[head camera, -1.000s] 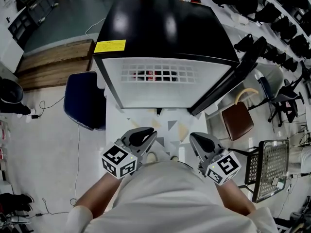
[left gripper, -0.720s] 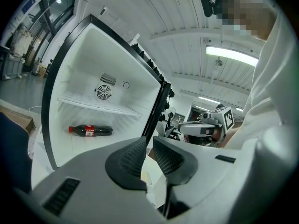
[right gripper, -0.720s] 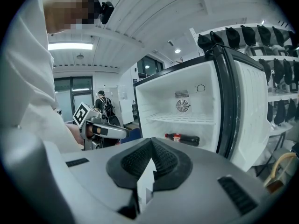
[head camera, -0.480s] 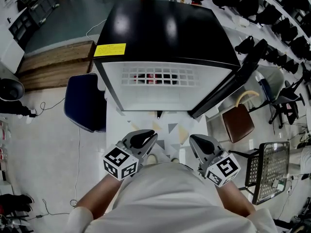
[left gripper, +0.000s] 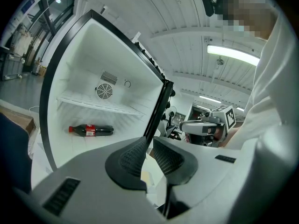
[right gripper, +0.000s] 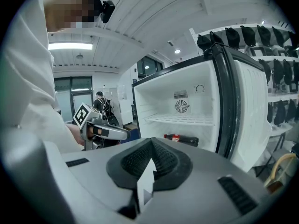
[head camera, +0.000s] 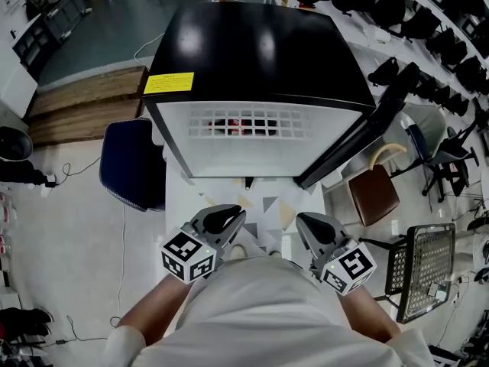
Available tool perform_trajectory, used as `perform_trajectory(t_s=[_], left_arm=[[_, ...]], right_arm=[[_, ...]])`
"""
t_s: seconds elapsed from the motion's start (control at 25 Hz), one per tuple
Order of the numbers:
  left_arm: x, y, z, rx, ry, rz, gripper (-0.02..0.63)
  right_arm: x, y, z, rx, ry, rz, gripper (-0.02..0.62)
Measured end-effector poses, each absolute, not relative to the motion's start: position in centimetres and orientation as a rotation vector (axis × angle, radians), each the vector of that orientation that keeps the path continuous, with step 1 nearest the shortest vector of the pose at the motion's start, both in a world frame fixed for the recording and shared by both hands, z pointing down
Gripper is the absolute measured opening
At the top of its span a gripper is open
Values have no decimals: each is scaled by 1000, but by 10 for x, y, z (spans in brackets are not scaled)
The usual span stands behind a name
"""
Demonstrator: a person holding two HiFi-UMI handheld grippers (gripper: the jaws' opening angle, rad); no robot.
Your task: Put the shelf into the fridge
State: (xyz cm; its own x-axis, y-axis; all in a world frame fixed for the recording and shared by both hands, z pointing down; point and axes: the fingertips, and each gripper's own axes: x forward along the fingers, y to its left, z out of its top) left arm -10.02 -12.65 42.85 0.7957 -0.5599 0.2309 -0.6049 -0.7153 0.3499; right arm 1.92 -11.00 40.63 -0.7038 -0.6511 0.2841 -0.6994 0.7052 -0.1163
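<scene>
Open fridge [head camera: 252, 52] with 2 hand-held grippers before it.
Left gripper [left gripper: 148, 147]: jaws a slit apart, empty. Fridge interior: white wire shelf [left gripper: 100, 104] seated across it, 1 cola bottle [left gripper: 91, 130] lying beneath. Right gripper [right gripper: 152, 146]: jaws closed together, empty.

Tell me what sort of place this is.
Probably a lab or workshop, not a kitchen: the open fridge stands among wall racks of black gear, an office chair and loose floor cables.
</scene>
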Motion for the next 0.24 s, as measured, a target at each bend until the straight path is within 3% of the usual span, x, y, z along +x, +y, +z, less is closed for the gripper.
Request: perform_trajectory(t_s=[0.24], left_arm=[[-99, -127, 430, 2570, -881, 150, 60]], right_arm=[[22, -109, 407, 1086, -2684, 316, 8]])
